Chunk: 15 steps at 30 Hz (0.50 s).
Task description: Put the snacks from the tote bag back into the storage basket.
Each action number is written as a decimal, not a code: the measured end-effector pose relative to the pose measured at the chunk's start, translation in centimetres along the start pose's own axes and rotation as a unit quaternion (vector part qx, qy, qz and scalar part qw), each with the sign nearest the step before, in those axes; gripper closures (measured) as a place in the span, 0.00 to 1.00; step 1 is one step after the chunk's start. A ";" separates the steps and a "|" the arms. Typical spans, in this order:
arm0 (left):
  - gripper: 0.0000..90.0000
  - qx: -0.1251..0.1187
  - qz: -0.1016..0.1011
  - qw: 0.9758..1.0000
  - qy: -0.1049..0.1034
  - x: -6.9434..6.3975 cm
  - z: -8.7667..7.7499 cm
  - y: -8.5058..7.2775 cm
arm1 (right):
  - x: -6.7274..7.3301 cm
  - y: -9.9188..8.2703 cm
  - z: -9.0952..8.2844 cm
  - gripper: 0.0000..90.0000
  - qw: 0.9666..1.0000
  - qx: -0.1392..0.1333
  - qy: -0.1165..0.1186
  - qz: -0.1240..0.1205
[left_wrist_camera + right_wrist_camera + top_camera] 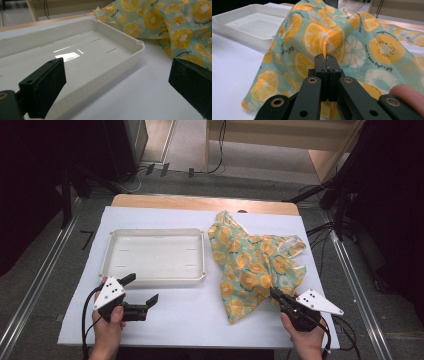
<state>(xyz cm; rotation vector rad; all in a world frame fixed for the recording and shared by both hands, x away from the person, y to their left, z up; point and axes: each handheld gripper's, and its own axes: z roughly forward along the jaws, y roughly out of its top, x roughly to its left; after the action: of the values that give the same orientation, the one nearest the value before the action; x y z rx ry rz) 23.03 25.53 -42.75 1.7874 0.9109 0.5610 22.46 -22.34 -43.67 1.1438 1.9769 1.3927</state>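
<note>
While pinched in the right tool (327, 60), fruit-print cloth (352, 42) bunched just ahead; left tool (142, 292) spread.

Seen along the left gripper (117, 85), its two black jaws stand wide apart with nothing between them but bare white table (140, 100): one jaw rises in front of the near wall of the white tray (120, 63), the other stands well off to the tray's right. The tray is shallow and rectangular, with short slits in its glossy floor and a rounded near corner. Just beyond the tray's right-hand end lies the fruit-print cloth (175, 27), pale green with orange and kiwi slices, bunched in folds, one fold close against the tray's far corner.
</note>
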 end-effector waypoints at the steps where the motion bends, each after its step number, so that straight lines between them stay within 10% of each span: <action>1: 0.03 0.001 0.003 1.000 -0.002 -0.3 0.3 0.2 | 0.2 -0.1 -0.1 1.00 1.000 -0.001 0.004 0.002; 15: 0.07 -0.007 0.029 0.998 -0.060 -5.5 5.1 2.5 | 1.9 -2.4 1.0 1.00 0.996 0.058 0.066 -0.035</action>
<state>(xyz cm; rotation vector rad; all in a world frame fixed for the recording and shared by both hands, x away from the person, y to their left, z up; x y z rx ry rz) 24.21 17.73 -42.18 1.8193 0.7745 0.4894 21.29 -20.56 -46.08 1.0452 2.1945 1.3654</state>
